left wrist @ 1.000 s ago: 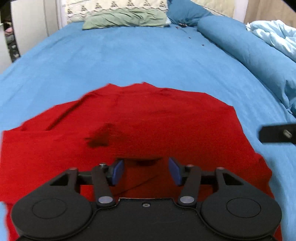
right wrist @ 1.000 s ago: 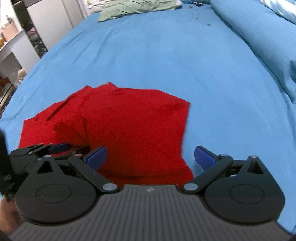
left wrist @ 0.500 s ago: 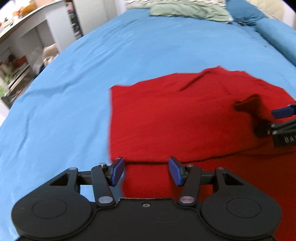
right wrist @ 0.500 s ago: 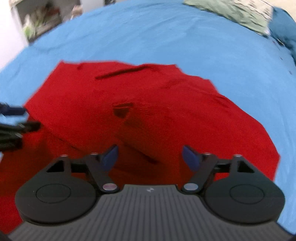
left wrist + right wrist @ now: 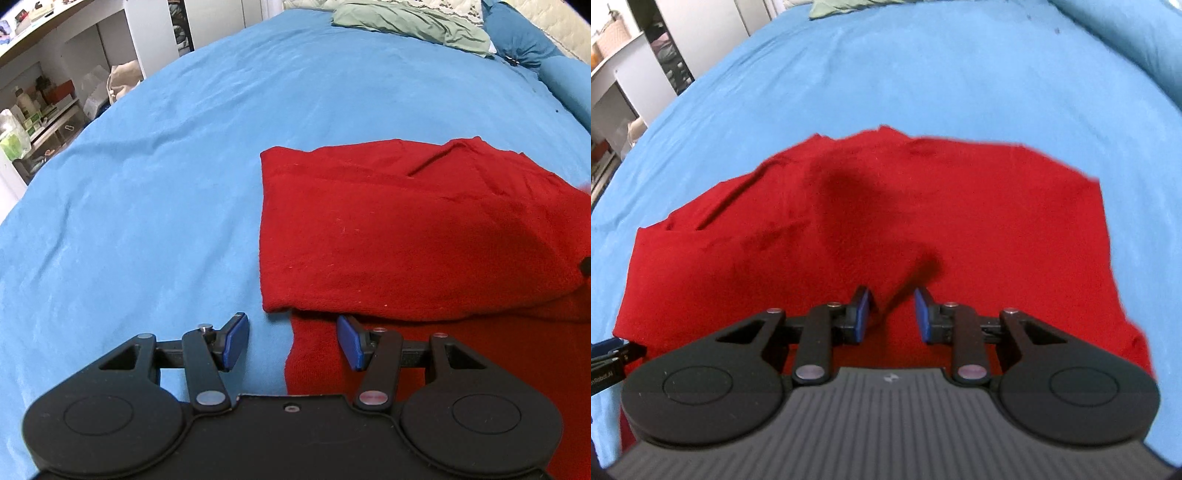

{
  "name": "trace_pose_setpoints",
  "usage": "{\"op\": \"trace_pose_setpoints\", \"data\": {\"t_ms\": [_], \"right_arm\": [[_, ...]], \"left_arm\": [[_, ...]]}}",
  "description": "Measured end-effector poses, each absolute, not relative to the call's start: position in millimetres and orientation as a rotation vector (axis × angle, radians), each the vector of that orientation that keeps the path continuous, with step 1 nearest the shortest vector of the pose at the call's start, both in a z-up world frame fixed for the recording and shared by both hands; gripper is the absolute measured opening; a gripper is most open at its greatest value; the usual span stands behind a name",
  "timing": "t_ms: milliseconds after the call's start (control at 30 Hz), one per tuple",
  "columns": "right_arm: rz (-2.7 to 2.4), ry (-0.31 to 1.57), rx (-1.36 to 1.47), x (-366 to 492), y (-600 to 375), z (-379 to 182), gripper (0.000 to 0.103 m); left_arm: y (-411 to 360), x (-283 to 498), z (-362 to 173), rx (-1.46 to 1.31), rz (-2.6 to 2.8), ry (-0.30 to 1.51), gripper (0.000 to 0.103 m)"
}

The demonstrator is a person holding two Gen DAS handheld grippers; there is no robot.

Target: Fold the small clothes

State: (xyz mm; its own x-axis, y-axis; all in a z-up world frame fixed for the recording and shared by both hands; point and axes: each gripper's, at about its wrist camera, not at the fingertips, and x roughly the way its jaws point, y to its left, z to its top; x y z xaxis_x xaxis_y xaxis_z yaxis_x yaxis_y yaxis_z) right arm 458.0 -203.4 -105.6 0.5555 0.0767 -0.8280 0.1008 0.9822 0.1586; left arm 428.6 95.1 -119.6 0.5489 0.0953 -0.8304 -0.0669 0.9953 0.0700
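A red garment (image 5: 406, 236) lies partly folded on the blue bed sheet (image 5: 147, 184), an upper layer laid over a lower one. My left gripper (image 5: 291, 345) is open and empty, hovering over the garment's near left edge where the two layers meet. In the right wrist view the red garment (image 5: 923, 221) fills the middle. My right gripper (image 5: 891, 317) is open with a narrow gap, low over the cloth's near middle, holding nothing. The left gripper's tip (image 5: 613, 354) shows at that view's left edge.
A green pillow (image 5: 406, 22) and a dark blue pillow (image 5: 517, 40) lie at the head of the bed. A blue bolster (image 5: 1126, 33) runs along the right side. White shelves with clutter (image 5: 37, 103) stand beyond the bed's left edge.
My left gripper swung left to the garment's left edge. My right gripper moved over the garment's middle and its jaws narrowed from wide open. The garment now lies with one layer folded over.
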Motion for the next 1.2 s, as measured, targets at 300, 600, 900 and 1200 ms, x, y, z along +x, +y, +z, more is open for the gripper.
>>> {"op": "trace_pose_setpoints", "data": {"t_ms": [300,600,900,1200], "right_arm": [[-0.034,0.981,0.269,466,-212,-108,0.043],[-0.109,0.957,0.246,480,-216,-99,0.020],[-0.124,0.752,0.100,452,-232,-21,0.020],[-0.263,0.813,0.184,431,-286,-55,0.019]], "left_arm": [[100,428,-121,0.049,0.087,0.975,0.059],[100,427,-123,0.056,0.086,0.961,0.058],[91,446,-125,0.048,0.016,0.938,0.024],[89,441,-121,0.099,0.015,0.959,0.005]]}}
